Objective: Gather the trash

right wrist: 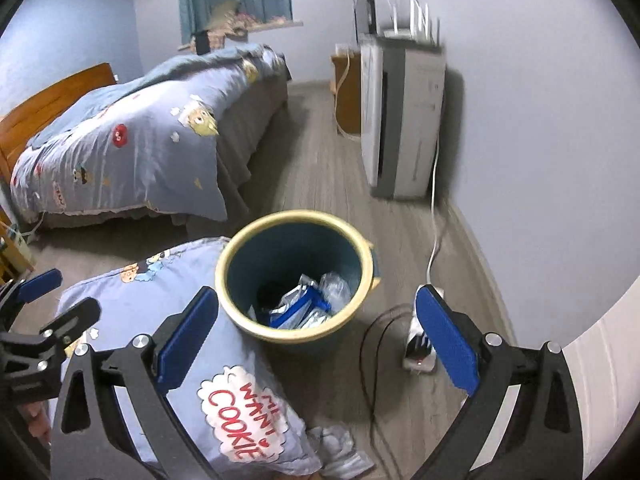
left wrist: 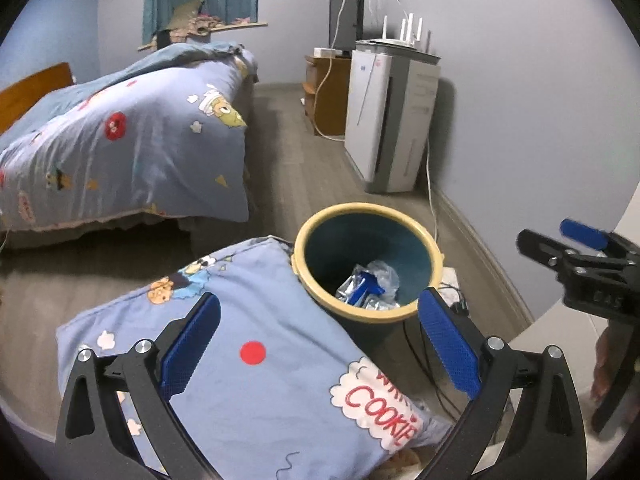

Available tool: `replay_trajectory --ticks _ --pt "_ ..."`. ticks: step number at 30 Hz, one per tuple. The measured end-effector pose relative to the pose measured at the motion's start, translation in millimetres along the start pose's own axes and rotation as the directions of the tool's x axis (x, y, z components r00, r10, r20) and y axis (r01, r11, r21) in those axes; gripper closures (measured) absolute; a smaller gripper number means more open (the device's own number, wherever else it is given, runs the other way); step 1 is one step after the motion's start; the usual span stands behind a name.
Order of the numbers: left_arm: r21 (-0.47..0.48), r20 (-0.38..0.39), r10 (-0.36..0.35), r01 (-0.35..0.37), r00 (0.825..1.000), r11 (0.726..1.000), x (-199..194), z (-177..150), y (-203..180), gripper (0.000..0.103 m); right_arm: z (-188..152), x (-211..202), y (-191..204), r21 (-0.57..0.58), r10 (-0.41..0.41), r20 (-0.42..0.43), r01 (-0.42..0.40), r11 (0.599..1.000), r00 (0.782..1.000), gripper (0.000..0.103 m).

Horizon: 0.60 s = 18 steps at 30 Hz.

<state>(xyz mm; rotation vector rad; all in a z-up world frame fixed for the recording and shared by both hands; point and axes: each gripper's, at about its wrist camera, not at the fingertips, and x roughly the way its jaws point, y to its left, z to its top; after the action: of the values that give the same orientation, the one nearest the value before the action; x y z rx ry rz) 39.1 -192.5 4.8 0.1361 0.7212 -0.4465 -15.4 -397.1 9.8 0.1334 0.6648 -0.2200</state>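
Left wrist view: the left gripper (left wrist: pixel 318 344), fingers spread and empty, hovers over one cookie-print pillow (left wrist: pixel 248 344) beside one yellow-rimmed teal trash bin (left wrist: pixel 434 258) holding silver-and-blue wrappers (left wrist: pixel 368 286), perhaps three. Right wrist view: the right gripper (right wrist: pixel 316 340), fingers spread, hangs above the bin; one crumpled pale scrap (right wrist: pixel 340 448) lies on the floor.

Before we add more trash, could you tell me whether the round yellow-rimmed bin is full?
Not full: the round yellow-rimmed bin holds only a few crumpled wrappers at its bottom.

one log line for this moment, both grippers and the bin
left gripper: open, empty | right gripper: open, empty | bin: wrappers inside | pillow: touching bin
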Motion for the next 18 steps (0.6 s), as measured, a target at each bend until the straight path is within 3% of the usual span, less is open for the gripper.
replay_trajectory --ticks 2,6,10,18 --pt "-0.001 -0.004 0.018 -0.018 1.000 1.000 4 1 2 0.005 2 2 0 -0.010 -0.022 0.016 0.022 1.000 1.000 0.006" --pt "-0.002 0.005 0.037 -0.037 0.999 0.999 7 4 9 0.005 4 16 -5 0.013 0.012 -0.032 -0.012 1.000 0.999 0.006" --pt "-0.007 0.023 0.034 -0.034 0.999 0.999 4 7 11 0.005 5 17 -11 0.054 0.046 -0.041 -0.044 0.998 0.998 0.006" --pt "0.002 0.030 0.019 -0.019 0.999 1.000 0 8 8 0.005 1 17 -6 0.018 0.030 -0.042 -0.029 0.999 0.999 0.006"
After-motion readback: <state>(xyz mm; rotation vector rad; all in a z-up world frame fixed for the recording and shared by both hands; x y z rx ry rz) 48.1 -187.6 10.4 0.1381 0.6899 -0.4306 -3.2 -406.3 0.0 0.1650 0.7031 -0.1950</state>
